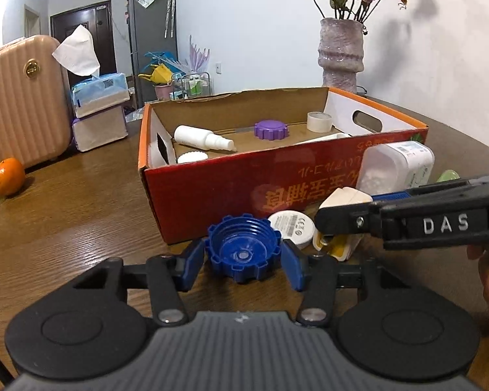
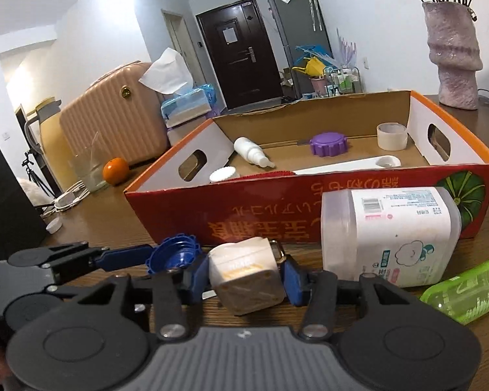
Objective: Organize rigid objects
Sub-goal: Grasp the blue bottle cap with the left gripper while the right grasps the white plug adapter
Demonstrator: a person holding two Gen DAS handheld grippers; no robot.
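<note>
Left gripper (image 1: pixel 243 255): blue pads clamped on a blue ridged plastic cap (image 1: pixel 243 250), open side up, on the brown wooden table (image 1: pixel 81 215), near the red cardboard box (image 1: pixel 212 192). Right gripper (image 2: pixel 246 280): pads clamped on a white rounded-square case with yellow trim (image 2: pixel 247 277), right of the blue cap. Box contents: white spray bottle (image 1: pixel 202 137) left, purple ridged cap (image 1: pixel 270 129) centre, tape roll (image 1: pixel 319 121) far right. Translucent white labelled tub (image 2: pixel 391 231) lies against the box front, right; green translucent case (image 2: pixel 466 288) nearer, far right.
</note>
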